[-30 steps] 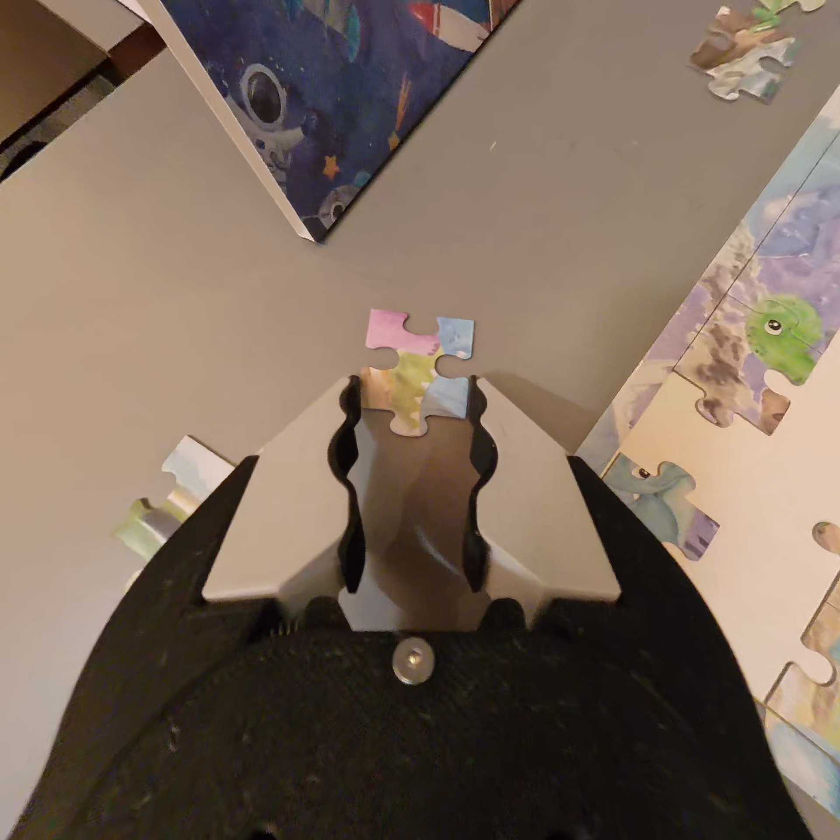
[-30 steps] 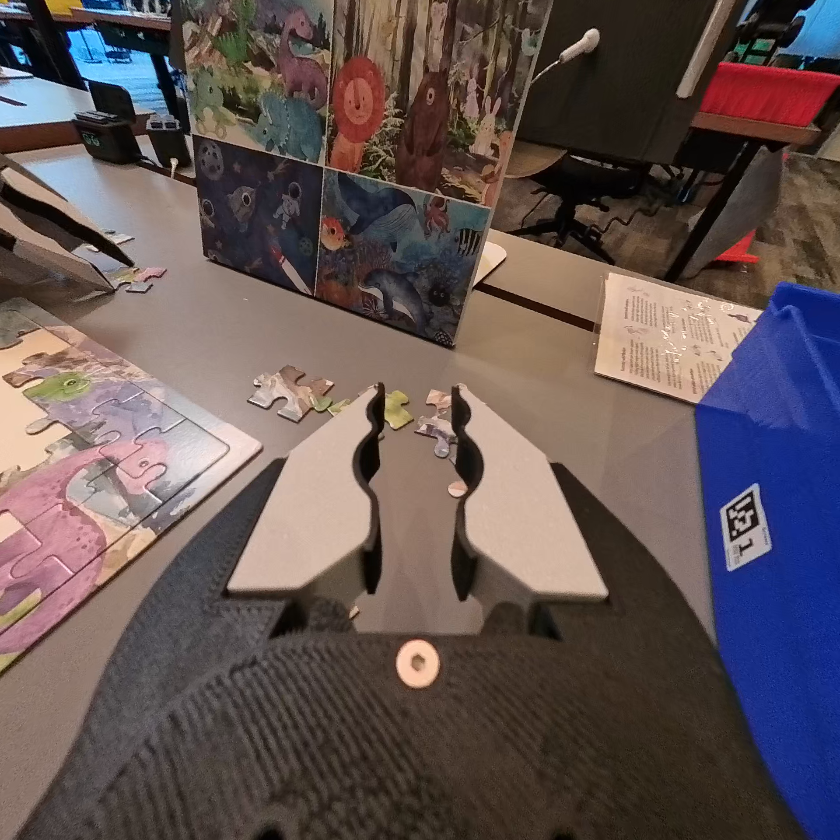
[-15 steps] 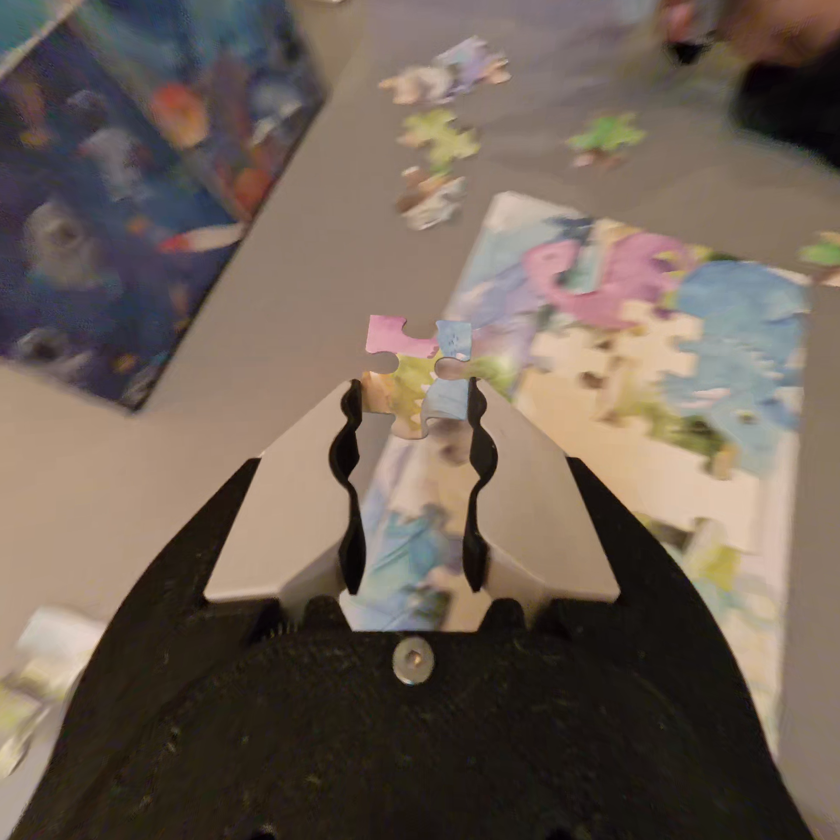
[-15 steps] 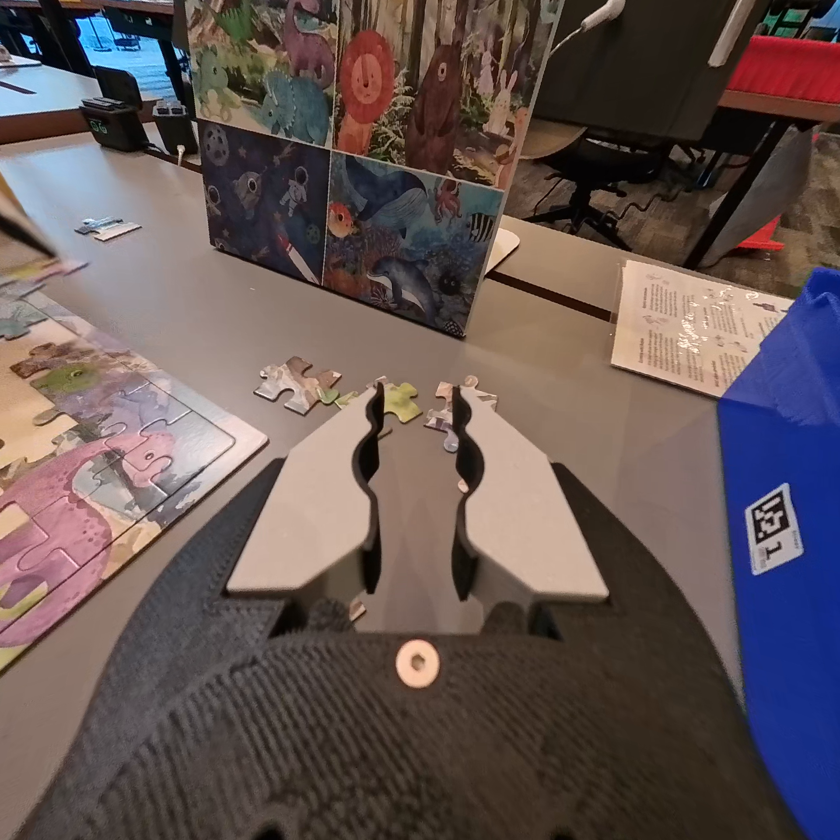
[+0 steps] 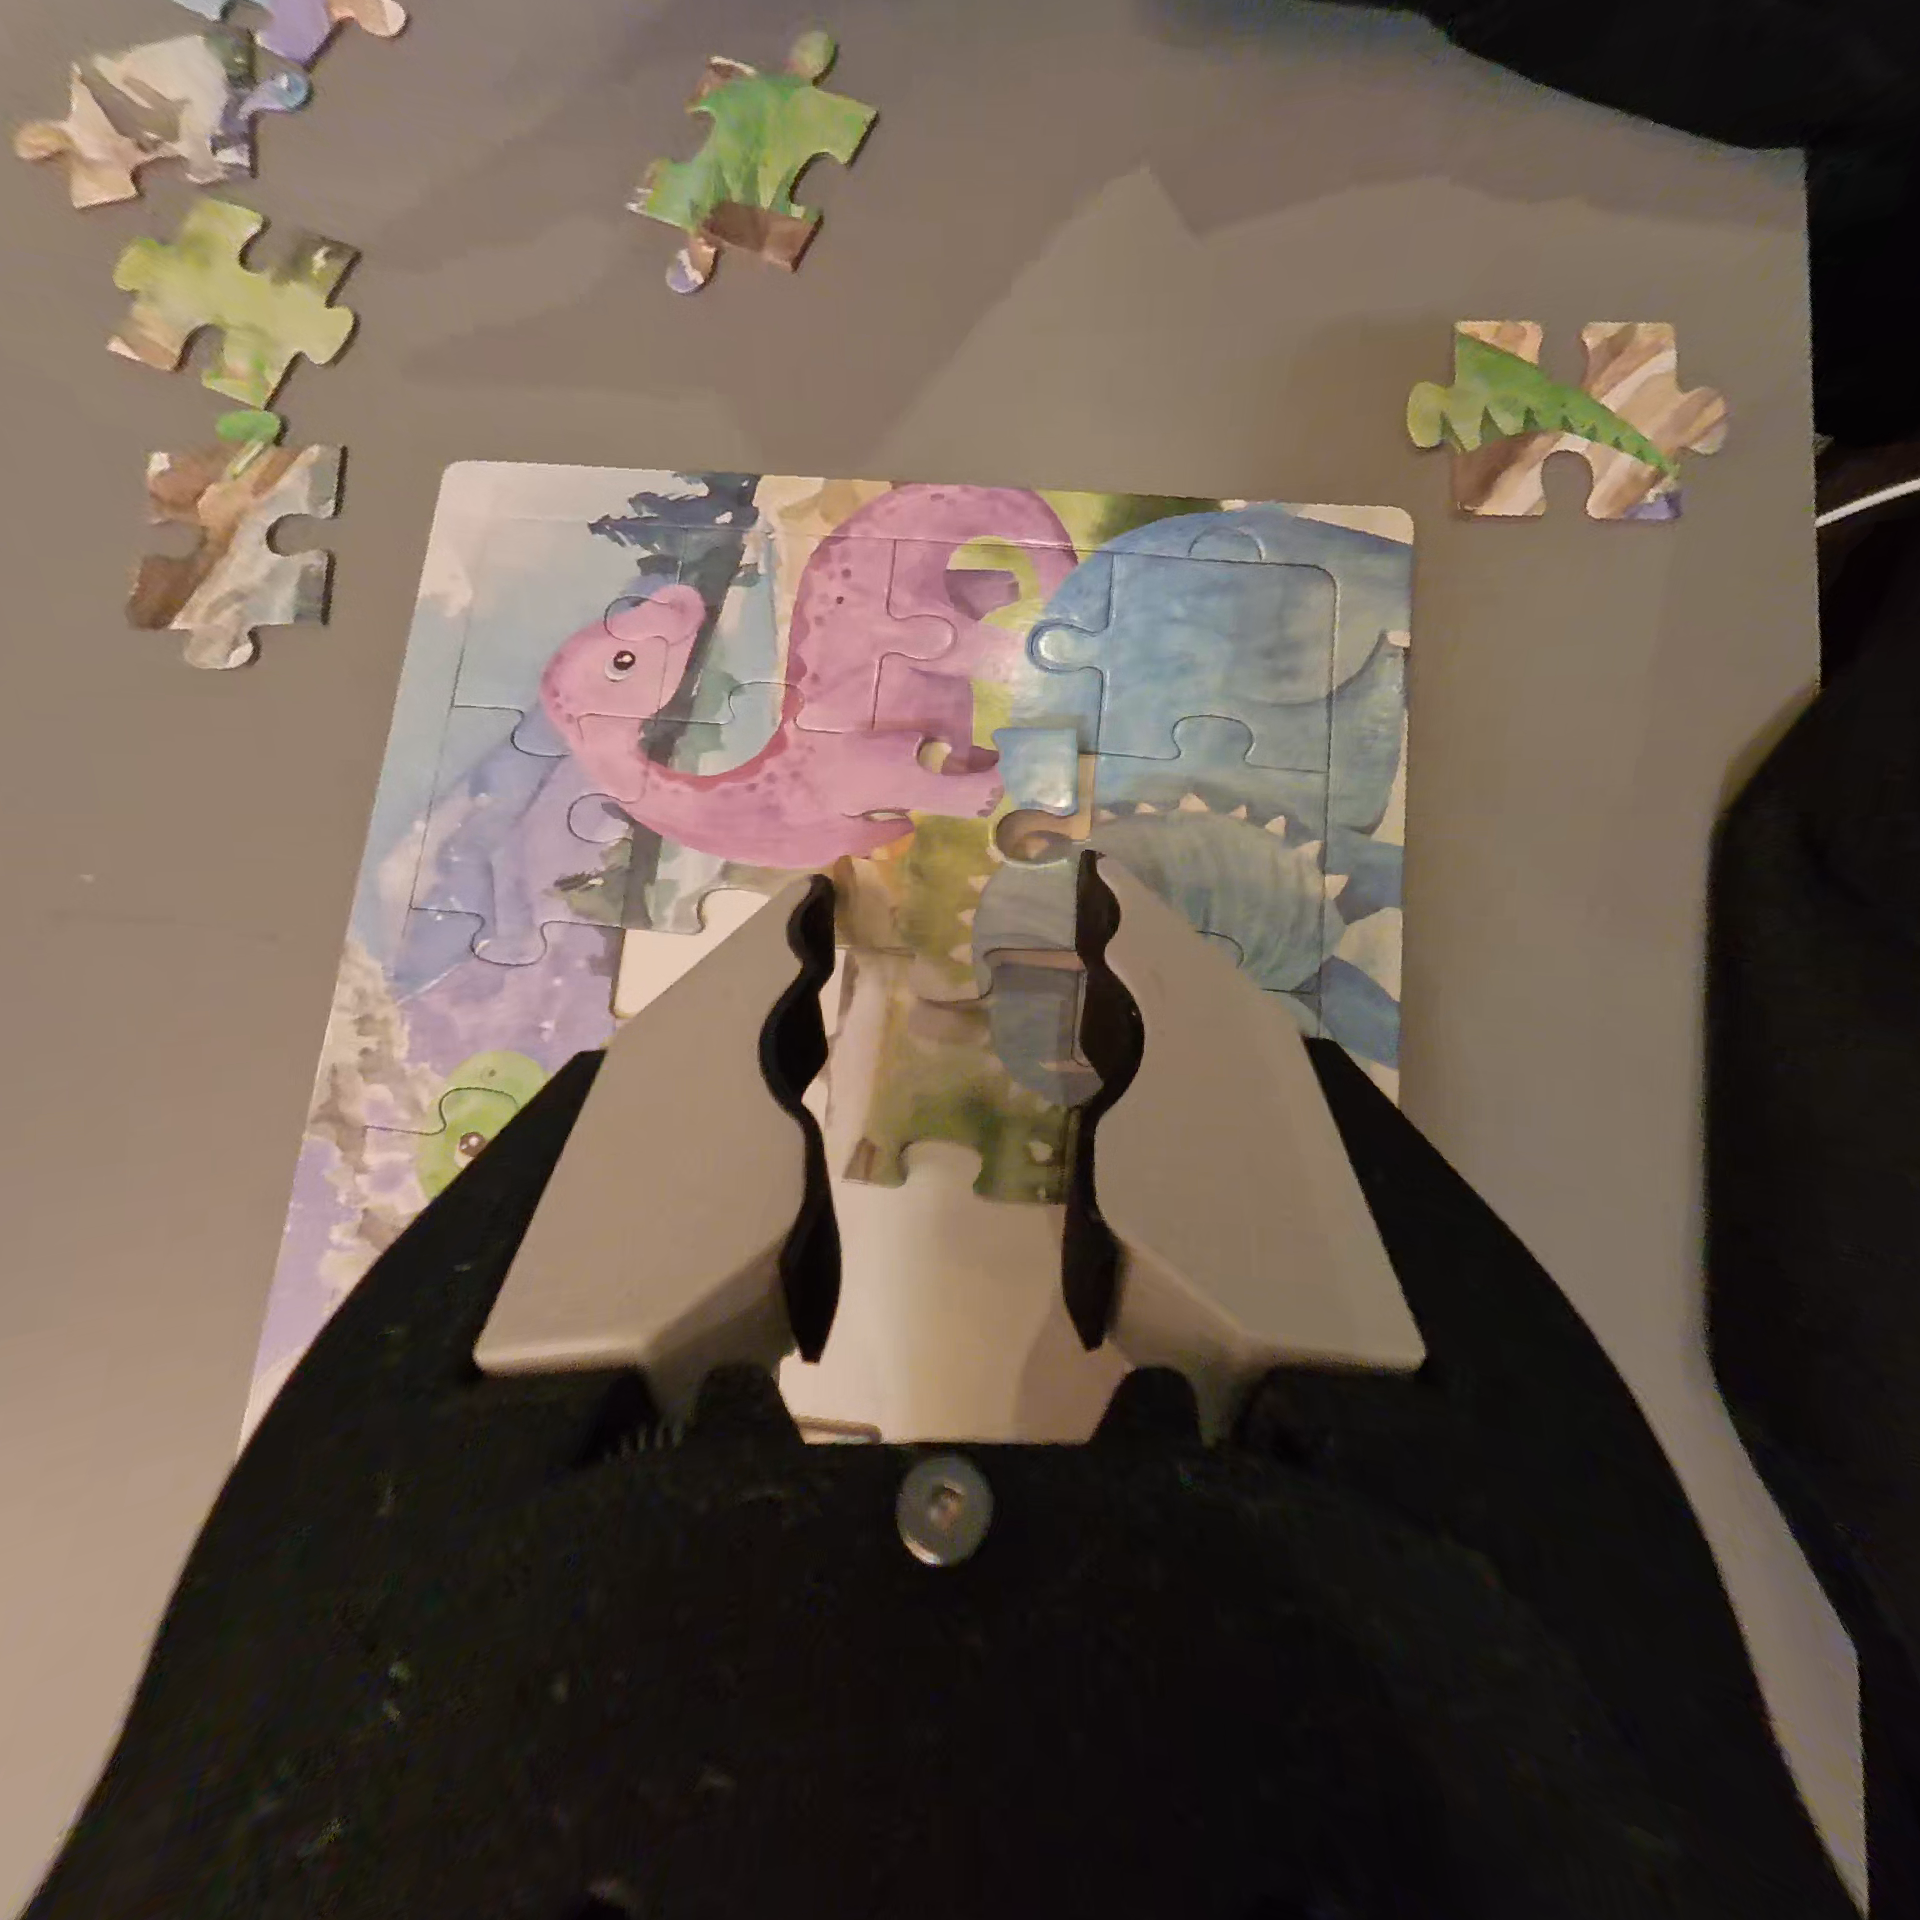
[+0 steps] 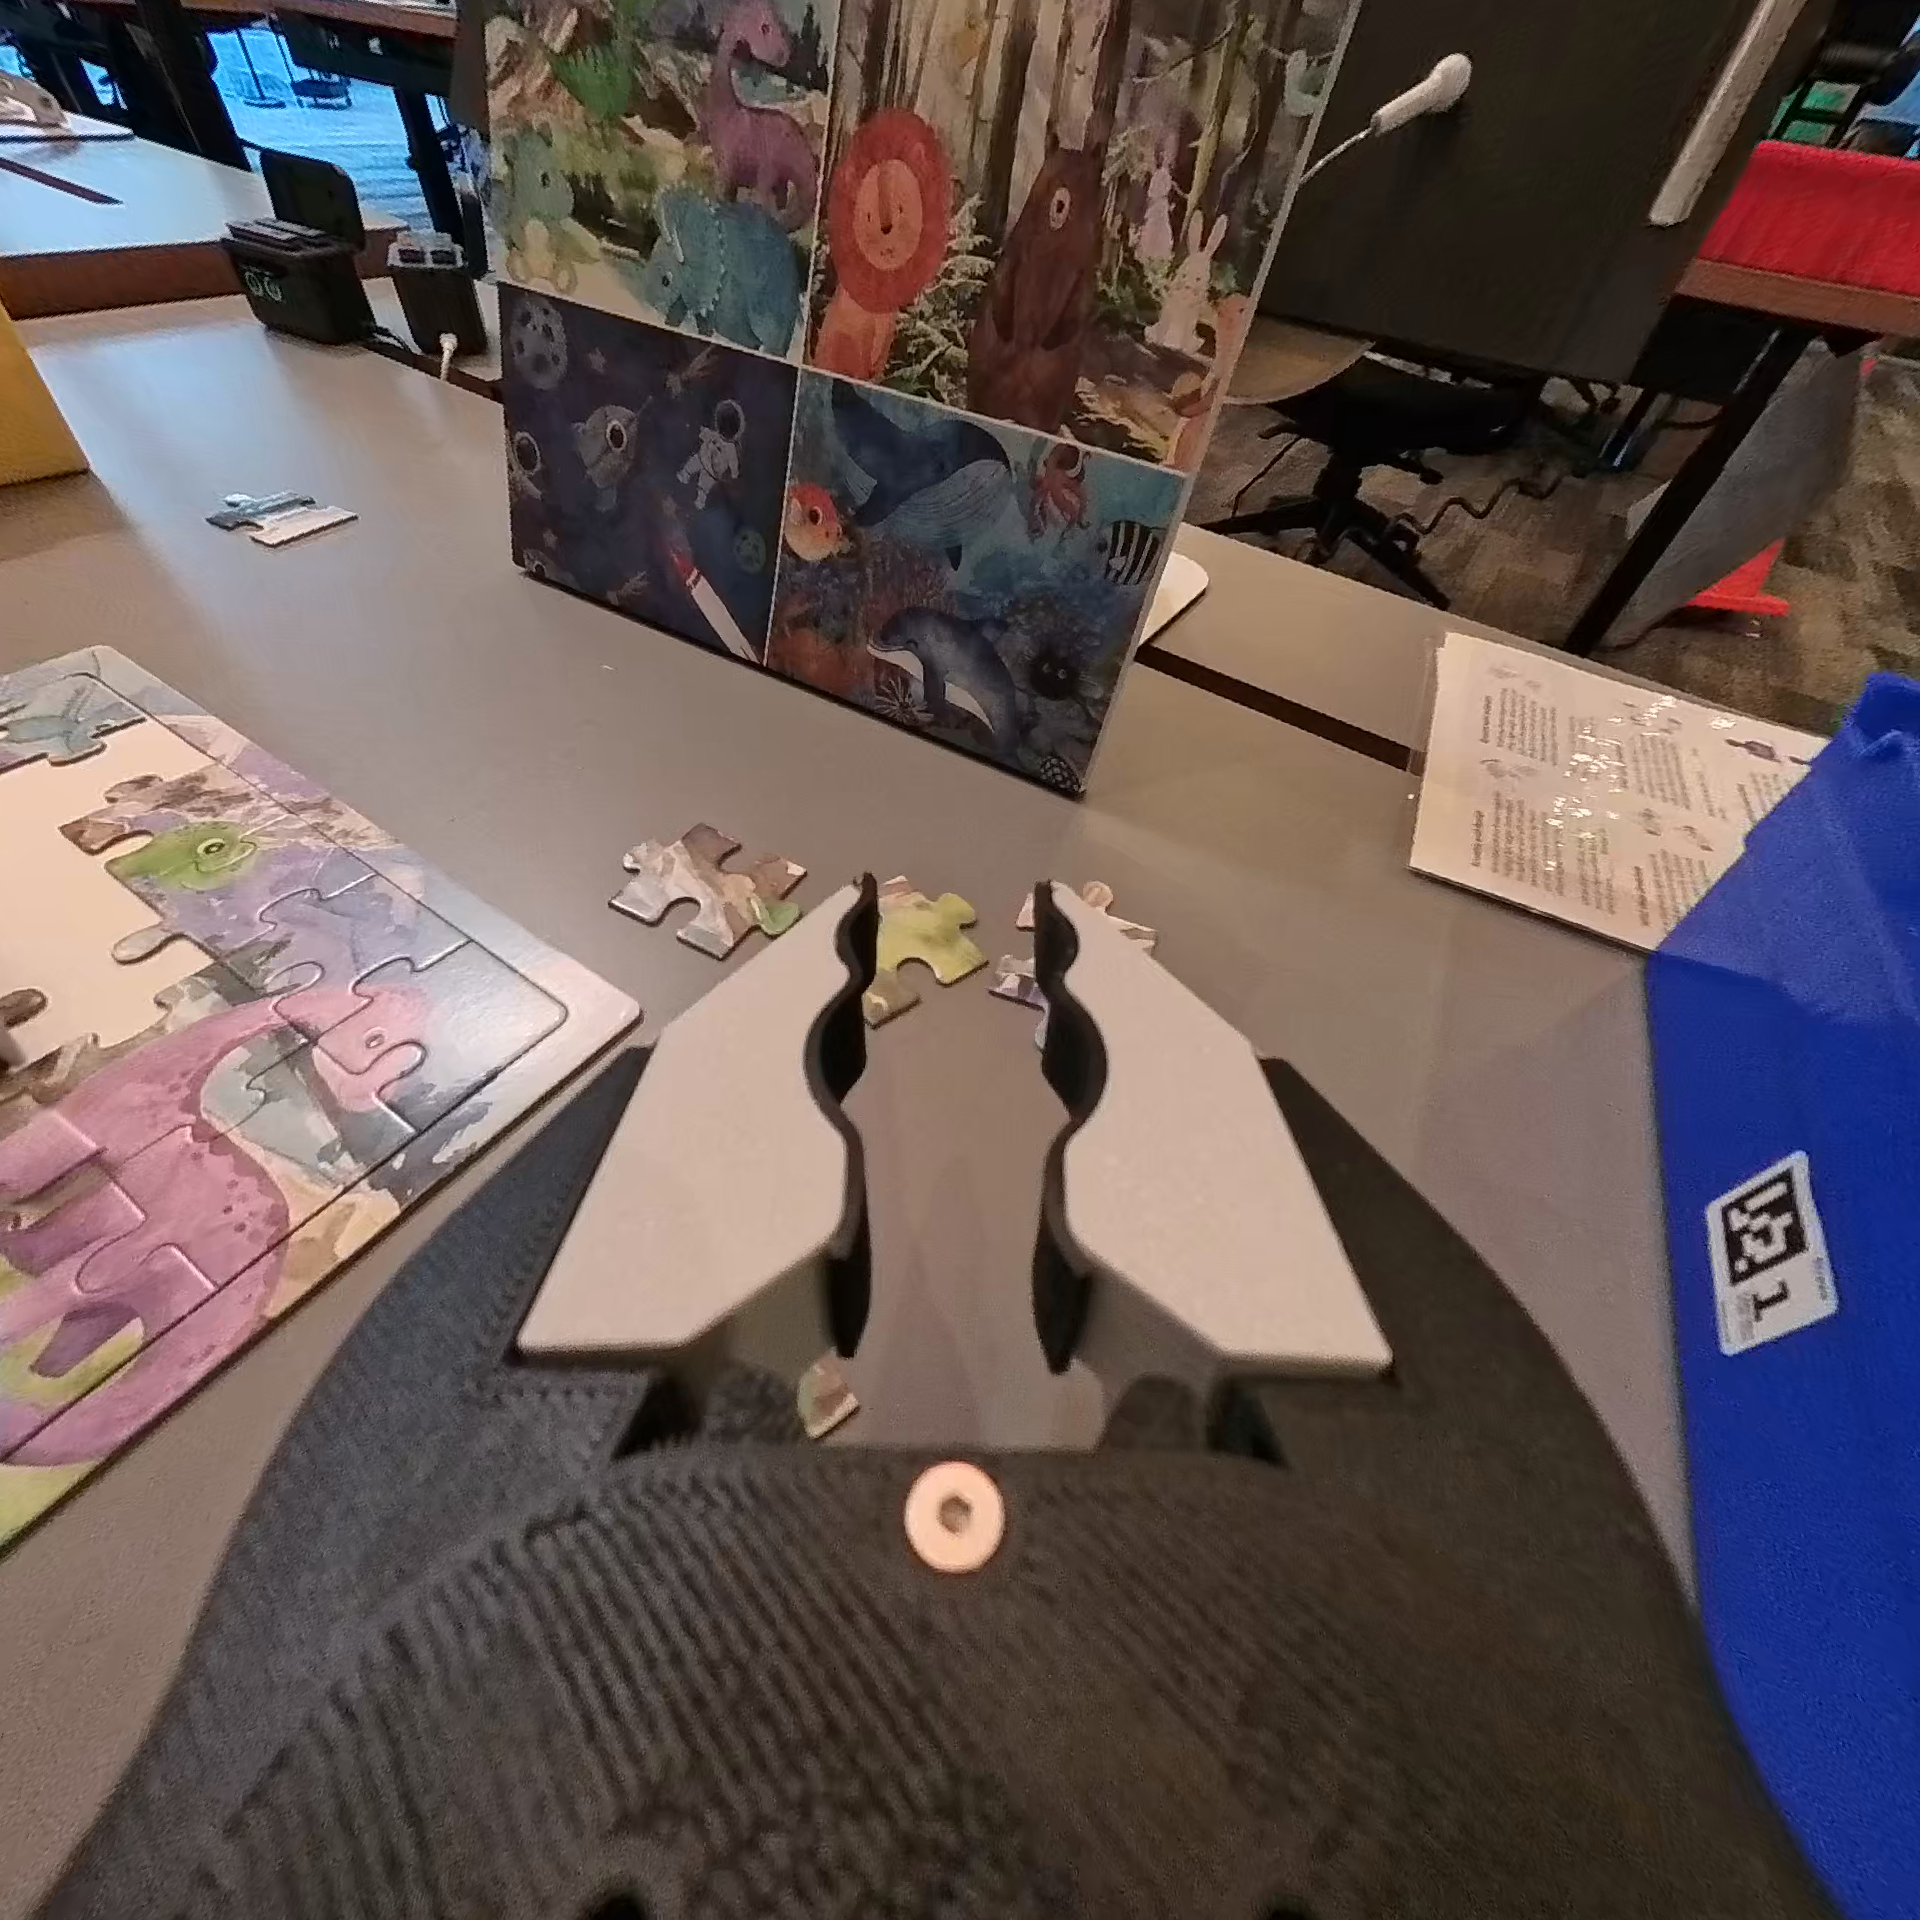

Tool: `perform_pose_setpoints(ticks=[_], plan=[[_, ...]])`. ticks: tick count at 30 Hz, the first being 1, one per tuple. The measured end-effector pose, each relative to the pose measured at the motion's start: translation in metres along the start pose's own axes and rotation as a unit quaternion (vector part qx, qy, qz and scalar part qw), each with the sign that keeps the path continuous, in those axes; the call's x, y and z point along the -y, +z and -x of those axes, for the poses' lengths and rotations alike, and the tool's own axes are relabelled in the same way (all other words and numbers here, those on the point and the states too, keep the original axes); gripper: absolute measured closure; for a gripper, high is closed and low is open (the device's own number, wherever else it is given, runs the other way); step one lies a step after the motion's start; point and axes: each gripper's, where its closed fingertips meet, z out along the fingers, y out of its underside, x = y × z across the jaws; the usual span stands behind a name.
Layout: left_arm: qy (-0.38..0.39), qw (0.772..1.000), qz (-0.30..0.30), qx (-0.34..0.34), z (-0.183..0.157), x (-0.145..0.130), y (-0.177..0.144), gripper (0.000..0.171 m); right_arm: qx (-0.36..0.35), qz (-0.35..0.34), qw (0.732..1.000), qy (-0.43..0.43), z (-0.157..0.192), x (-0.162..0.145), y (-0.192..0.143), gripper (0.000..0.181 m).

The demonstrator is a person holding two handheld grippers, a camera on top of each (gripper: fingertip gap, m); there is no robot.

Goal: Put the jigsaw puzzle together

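One grey tabletop (image 5: 540,343) carries the partly built dinosaur jigsaw puzzle on its cream tray (image 5: 904,665), with the tall picture-covered puzzle box (image 6: 852,343) standing at the far side and a blue bin (image 6: 1797,1143) at the right. The left gripper (image 5: 948,883) hangs over the puzzle, fingers pinching a pink, green and blue puzzle piece (image 5: 977,831) that juts beyond the tips. The right gripper (image 6: 956,899) has its fingers spread and empty, with loose green and grey puzzle pieces (image 6: 925,935) just past them.
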Motion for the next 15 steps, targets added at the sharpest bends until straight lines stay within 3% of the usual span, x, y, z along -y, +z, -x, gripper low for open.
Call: perform_pose_setpoints(ticks=[15], plan=[[0.004, 1.0, 0.009, -0.011, -0.004, -0.0045, 0.0041, 0.122, 0.005, 0.007, 1.0, -0.002, 0.0029, -0.0028, 0.0026, 0.153]])
